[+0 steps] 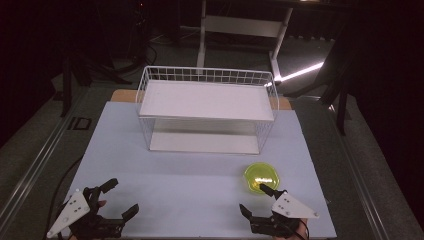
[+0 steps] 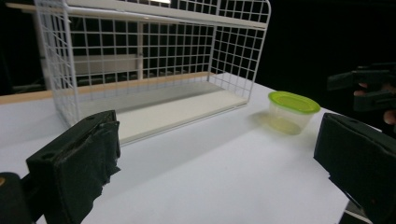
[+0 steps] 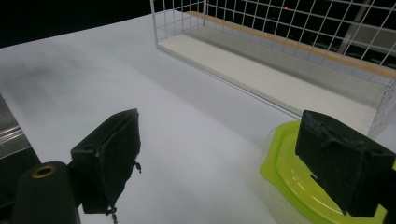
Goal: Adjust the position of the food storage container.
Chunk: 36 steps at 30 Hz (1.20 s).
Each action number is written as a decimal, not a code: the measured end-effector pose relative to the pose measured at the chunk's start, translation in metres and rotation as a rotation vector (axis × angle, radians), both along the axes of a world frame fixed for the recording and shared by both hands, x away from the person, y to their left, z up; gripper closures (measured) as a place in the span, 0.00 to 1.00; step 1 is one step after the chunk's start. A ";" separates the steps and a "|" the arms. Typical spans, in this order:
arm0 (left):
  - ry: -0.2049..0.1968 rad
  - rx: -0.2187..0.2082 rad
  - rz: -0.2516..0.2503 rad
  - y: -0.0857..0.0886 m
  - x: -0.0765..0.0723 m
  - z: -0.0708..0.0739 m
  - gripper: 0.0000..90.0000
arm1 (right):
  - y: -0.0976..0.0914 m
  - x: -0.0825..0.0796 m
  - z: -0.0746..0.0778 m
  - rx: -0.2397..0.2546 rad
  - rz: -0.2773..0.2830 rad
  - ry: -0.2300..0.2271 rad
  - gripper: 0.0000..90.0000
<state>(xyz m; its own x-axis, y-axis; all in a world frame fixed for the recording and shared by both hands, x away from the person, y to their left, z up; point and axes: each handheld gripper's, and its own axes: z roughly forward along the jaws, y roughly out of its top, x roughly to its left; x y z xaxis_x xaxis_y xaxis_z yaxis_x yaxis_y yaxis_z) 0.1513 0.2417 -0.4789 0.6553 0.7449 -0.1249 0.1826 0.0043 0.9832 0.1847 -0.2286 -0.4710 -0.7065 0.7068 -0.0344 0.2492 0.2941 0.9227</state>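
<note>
A: Both grippers sit low at the near edge of the table, and nothing is being held. The left gripper has its jaws spread wide over bare tabletop. The right gripper is spread wide too.

B: And the thing it's after?

A: The little container with the green lid. It stands on the table near the right front, well clear of the white wire rack, just beyond the right gripper. In the right gripper view one jaw already overlaps the lid's rim while the other stands off over bare table, so the container isn't between them yet.

B: So how should it go in?

A: I'd say centre the open jaws on the tub first, one on each side, then come down below the lid and close on the clear wall rather than on the lid's lip. A lid can pop or slip. Squeeze gently, since that thin plastic will probably flex.

B: Does it point anywhere? Any long side to line up with?

A: Not really. From above it looks round, maybe slightly lobed, so I see no long axis across the table. Its only real axis is vertical: it stands upright, lid up and level. Any approach angle should serve, as long as it stays upright.
</note>
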 end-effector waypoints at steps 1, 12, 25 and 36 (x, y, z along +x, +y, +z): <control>0.000 0.000 0.000 0.000 0.000 0.000 0.01 | 0.000 -0.001 0.001 -0.006 0.001 0.000 0.15; 0.014 -0.007 -0.033 -0.004 0.003 -0.002 0.01 | 0.011 -0.013 0.012 -0.008 0.037 -0.010 0.15; 0.021 0.003 -0.042 -0.008 0.003 -0.004 0.01 | 0.013 -0.012 0.059 0.088 0.039 -0.084 0.13; 0.028 -0.009 -0.045 -0.008 0.003 -0.005 0.01 | -0.002 0.017 0.075 0.102 0.013 -0.124 0.14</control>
<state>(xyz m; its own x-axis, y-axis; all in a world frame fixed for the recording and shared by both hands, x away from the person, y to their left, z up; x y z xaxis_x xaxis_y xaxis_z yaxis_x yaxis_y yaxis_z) 0.1546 0.2336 -0.4835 0.6840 0.7138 -0.1502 0.2105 0.0040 0.9776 0.2015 -0.2304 -0.3961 -0.7104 0.7020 -0.0504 0.1284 0.1996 0.9714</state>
